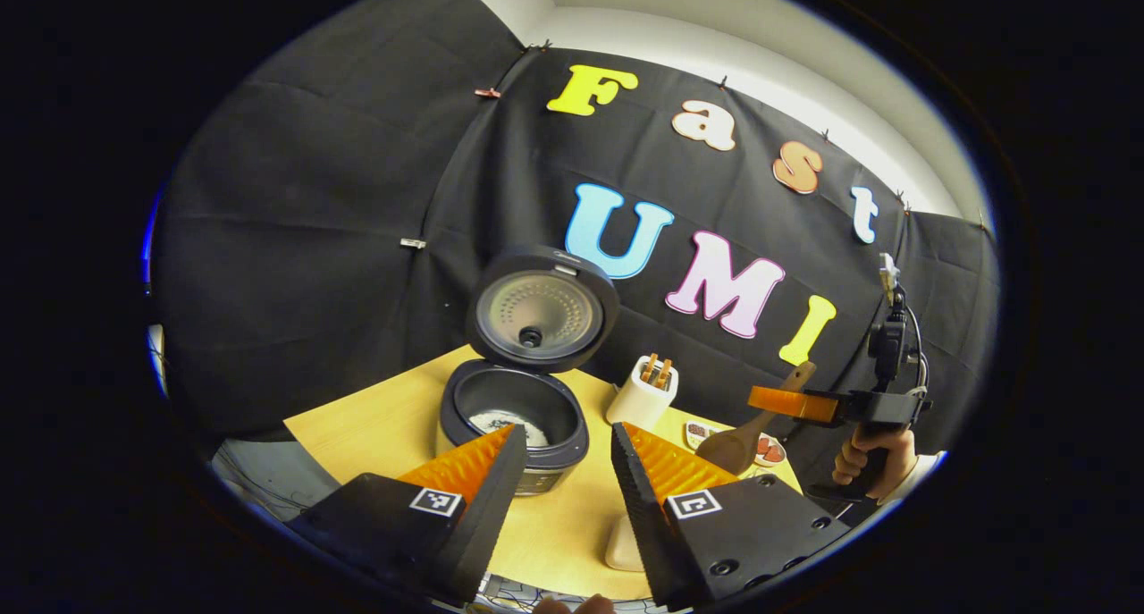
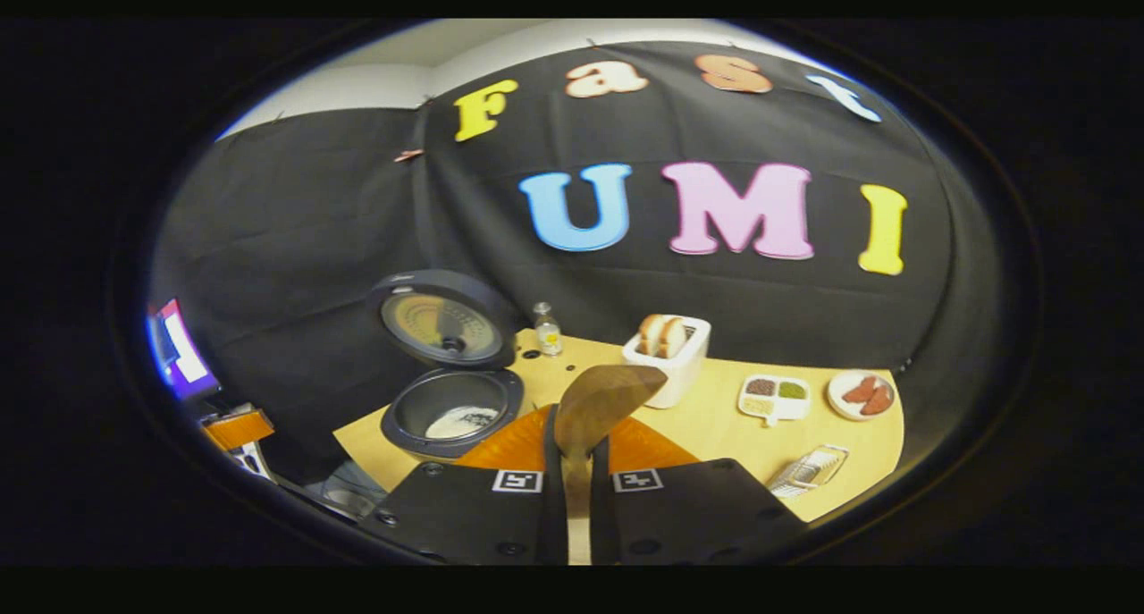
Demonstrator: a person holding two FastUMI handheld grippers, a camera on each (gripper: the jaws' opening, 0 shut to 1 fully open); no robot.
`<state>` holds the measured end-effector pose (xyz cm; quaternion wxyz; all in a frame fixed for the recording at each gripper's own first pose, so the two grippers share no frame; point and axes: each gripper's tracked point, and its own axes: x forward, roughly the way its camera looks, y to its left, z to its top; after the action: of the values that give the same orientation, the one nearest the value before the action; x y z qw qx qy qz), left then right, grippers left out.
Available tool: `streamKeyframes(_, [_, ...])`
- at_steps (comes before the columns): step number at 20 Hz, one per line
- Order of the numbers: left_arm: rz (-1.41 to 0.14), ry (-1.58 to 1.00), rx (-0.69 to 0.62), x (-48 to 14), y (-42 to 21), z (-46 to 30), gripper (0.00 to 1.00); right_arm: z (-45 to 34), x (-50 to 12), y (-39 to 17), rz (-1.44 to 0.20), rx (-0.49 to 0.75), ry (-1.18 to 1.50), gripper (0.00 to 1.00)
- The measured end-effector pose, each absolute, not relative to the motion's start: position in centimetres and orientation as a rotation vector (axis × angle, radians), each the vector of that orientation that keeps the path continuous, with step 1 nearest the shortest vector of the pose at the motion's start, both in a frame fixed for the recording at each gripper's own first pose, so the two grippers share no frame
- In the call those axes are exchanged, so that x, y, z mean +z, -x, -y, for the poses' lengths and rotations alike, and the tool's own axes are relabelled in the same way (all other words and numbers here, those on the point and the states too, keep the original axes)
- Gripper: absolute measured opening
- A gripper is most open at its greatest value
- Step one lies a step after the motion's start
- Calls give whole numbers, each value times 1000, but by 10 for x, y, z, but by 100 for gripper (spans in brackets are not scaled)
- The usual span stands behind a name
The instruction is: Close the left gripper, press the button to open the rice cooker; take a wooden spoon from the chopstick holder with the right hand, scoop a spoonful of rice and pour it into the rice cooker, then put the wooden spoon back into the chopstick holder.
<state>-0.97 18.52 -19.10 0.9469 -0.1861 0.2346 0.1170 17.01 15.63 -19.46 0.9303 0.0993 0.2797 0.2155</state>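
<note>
Wooden spoon, handle clamped between the right gripper fingers, bowl raised above the yellow table; rice cooker at 10 o'clock, lid up, white rice in the pot. Left gripper, jaws apart, nothing held, rice cooker just beyond. Right gripper view adds a small bottle, sectioned dish, plate; left gripper view adds the chopstick holder at 1 o'clock.

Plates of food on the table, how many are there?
2, in the right gripper view, on the table's right side: a divided plate holding little heaps, and a round plate with reddish pieces farther right. Others may hide behind the fingers.
</note>
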Motion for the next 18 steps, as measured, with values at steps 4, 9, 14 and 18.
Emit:
streamKeyframes(4, [-492,375,220,-192,0,-162,69,-88,-216,-177,-613,325,-289,14])
streamKeyframes(9, [-507,348,217,-189,-9,-138,69,3,-254,-196,-651,160,-378,18])
streamKeyframes(14, [-539,332,255,-190,-8,-120,69,80,-296,-219,-670,32,-403,14])
streamKeyframes(18, [-572,268,280,-185,-7,-99,69,109,-331,-235,-699,-11,-444,14])
